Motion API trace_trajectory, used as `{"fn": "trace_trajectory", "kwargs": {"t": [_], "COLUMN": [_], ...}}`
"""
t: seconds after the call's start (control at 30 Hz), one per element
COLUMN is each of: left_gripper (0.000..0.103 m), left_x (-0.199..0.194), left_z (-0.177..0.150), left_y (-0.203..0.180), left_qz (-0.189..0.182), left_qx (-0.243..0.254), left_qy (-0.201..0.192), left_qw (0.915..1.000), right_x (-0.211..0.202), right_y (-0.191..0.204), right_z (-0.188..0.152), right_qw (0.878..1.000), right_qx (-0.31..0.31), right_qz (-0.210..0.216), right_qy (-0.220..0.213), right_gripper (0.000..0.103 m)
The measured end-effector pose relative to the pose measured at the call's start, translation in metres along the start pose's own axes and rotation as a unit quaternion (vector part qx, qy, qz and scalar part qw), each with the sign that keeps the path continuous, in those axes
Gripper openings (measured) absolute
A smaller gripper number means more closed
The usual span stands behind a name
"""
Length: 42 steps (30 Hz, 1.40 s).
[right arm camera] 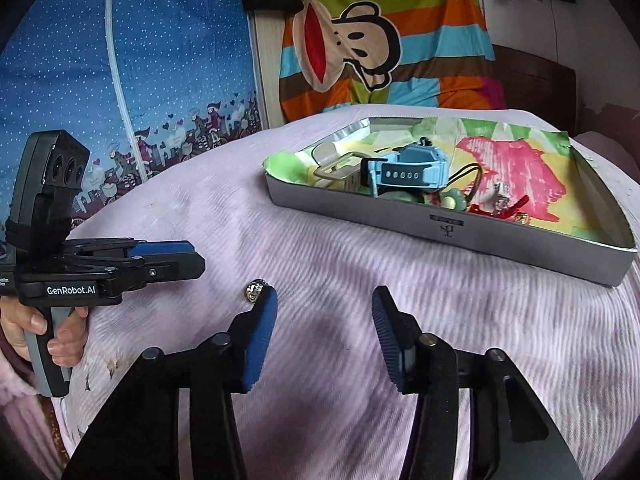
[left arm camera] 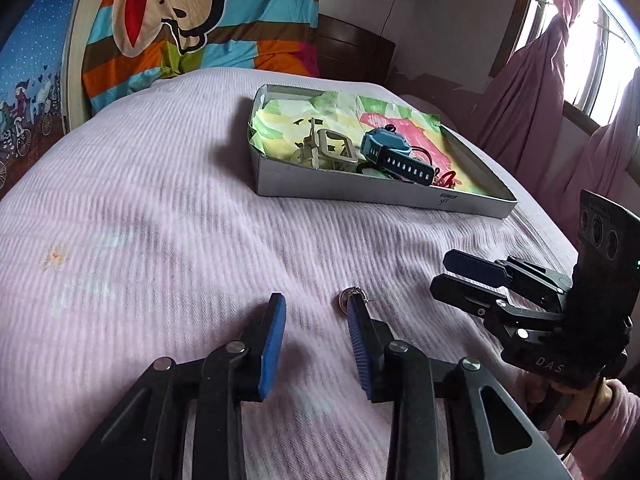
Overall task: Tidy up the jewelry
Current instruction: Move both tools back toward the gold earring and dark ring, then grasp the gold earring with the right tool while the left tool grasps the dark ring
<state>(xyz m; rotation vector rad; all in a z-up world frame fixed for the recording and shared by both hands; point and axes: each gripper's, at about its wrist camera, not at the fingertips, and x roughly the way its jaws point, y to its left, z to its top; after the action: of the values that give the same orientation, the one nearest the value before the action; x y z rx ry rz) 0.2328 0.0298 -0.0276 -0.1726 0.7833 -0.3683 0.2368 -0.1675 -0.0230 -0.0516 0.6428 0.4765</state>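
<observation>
A small silver ring lies on the pink bedspread, just beyond my left gripper's right fingertip; it also shows in the right wrist view beside my right gripper's left fingertip. My left gripper is open and empty. My right gripper is open and empty. A shallow grey box, lined with coloured paper, holds a blue watch, a beige watch and red trinkets. It shows in the right wrist view too.
The pink bedspread covers the bed. A striped monkey-print blanket lies at the head. Pink curtains and a window stand to the right. A blue printed cloth hangs at the left.
</observation>
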Motion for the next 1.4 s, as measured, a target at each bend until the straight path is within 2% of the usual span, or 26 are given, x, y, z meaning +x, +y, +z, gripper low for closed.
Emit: {"fn": "trace_trajectory", "kwargs": {"t": [0.03, 0.17, 0.43, 0.7, 0.73, 0.87, 0.97, 1.17, 1.4], "left_gripper": [0.026, 0.024, 0.02, 0.019, 0.019, 0.018, 0.018, 0.018, 0.018], "left_x": [0.002, 0.006, 0.009, 0.013, 0.014, 0.016, 0.017, 0.018, 0.026], "left_z": [0.001, 0.002, 0.001, 0.002, 0.002, 0.003, 0.003, 0.003, 0.004], "left_y": [0.0, 0.002, 0.006, 0.006, 0.005, 0.005, 0.004, 0.005, -0.003], "left_qz": [0.001, -0.002, -0.002, -0.004, -0.005, -0.006, -0.009, -0.022, -0.038], "left_qx": [0.0, -0.005, -0.015, -0.015, -0.014, -0.014, -0.013, -0.015, -0.001], "left_qy": [0.004, 0.01, 0.015, 0.02, 0.022, 0.025, 0.026, 0.03, 0.045], "left_qw": [1.0, 0.9999, 0.9998, 0.9997, 0.9997, 0.9996, 0.9995, 0.9992, 0.9983], "right_x": [0.004, 0.018, 0.031, 0.036, 0.037, 0.041, 0.042, 0.041, 0.023], "right_y": [0.003, 0.014, 0.032, 0.045, 0.046, 0.048, 0.049, 0.048, 0.033], "right_z": [0.001, 0.003, 0.007, 0.008, 0.007, 0.008, 0.007, 0.006, 0.003], "right_qw": [1.0, 0.999, 0.997, 0.994, 0.993, 0.992, 0.992, 0.992, 0.997], "right_qx": [-0.003, -0.019, -0.053, -0.076, -0.077, -0.08, -0.084, -0.083, -0.05], "right_qz": [0.004, 0.019, 0.043, 0.057, 0.058, 0.064, 0.066, 0.07, 0.057], "right_qy": [0.006, 0.025, 0.045, 0.059, 0.062, 0.069, 0.071, 0.068, 0.028], "right_gripper": [0.034, 0.031, 0.014, 0.013, 0.01, 0.008, 0.003, 0.001, 0.001]}}
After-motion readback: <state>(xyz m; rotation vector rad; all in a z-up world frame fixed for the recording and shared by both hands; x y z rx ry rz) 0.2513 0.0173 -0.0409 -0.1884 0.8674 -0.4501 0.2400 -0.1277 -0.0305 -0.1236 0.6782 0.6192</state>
